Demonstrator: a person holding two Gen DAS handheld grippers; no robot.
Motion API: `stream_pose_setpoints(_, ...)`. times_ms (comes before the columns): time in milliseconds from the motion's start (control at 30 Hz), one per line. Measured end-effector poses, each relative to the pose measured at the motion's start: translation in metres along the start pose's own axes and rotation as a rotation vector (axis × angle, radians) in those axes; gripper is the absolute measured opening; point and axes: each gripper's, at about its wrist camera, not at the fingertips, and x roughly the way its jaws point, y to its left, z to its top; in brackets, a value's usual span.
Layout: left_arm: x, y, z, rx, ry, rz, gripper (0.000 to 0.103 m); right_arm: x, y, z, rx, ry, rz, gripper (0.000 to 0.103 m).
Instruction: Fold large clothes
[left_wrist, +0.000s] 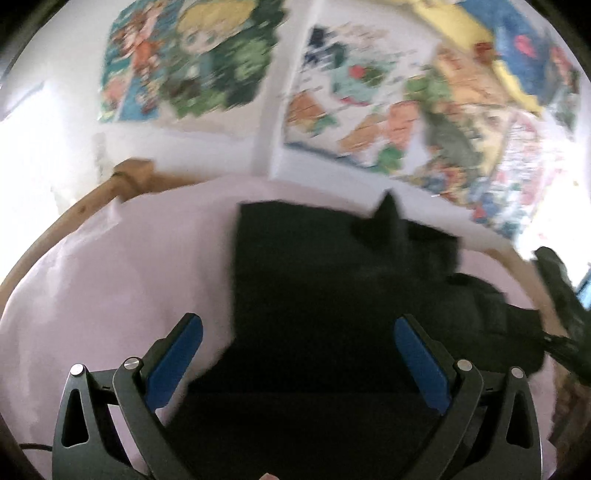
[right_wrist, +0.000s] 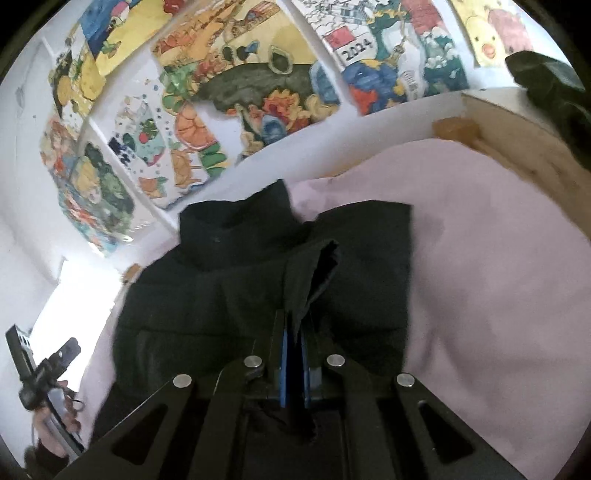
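Black fabric, dark and matte: the large garment (right_wrist: 258, 295) spread flat on a bed under a pale pink sheet (right_wrist: 480, 277), laid out that way so that edges and folds can be lined up. Already partly folded by the look of it, with 1 straight edge on the left in the left wrist view and a collar-like band at the far end in the right wrist view.

Right hand-held gripper (right_wrist: 293, 332) clamped tight on a thin flap of the garment, blue pads pressed together with the cloth pinched between them and a loose tongue of fabric standing up just beyond the tips. Held so, probably, to lift or carry that layer over the rest of the garment for the next fold.

Left hand-held gripper (left_wrist: 297, 350) spread wide, with nothing between the 2 blue pads (left_wrist: 173, 363); only the garment lying below in the gap, not touched. Hanging above the near part of the cloth, most likely free to reach for a second corner or to steady the fold. Left view blurred, so fine detail lost.

Wooden bed frame (left_wrist: 110, 188) around the sheet, and colourful drawings (right_wrist: 240, 92) on the white wall behind, well apart from the work.

Risk, as a judgement: thin pinch, so the flap may slip if pulled hard.
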Motion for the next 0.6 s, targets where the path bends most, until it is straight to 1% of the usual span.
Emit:
stream_pose_setpoints(67,0.015,0.010,-0.006,-0.002,0.028,0.046,0.102,0.012,-0.002,-0.006,-0.006,0.035,-0.043,0.006)
stream_pose_setpoints(133,0.031,0.014,-0.014,0.019,0.069,0.085,0.102,0.025,-0.001,-0.013,-0.046,0.057,-0.095,0.007)
stream_pose_setpoints(200,0.044,0.017,-0.021,0.043,0.101,0.117,0.102,0.032,0.000,-0.017,-0.093,0.062,-0.134,0.008)
stream_pose_setpoints(233,0.052,0.016,-0.026,0.070,0.122,0.144,0.102,0.035,0.001,-0.019,-0.122,0.061,-0.156,0.010)
stream_pose_setpoints(300,0.062,0.015,-0.035,0.110,0.139,0.174,0.102,0.043,0.005,-0.023,-0.191,0.058,-0.205,0.013)
stream_pose_setpoints(433,0.079,0.017,-0.046,0.139,0.155,0.183,0.102,0.059,0.011,-0.037,-0.331,0.080,-0.294,0.017)
stream_pose_setpoints(600,0.097,0.027,-0.056,0.130,0.162,0.149,0.102,0.085,0.009,-0.050,-0.407,0.125,-0.356,0.018)
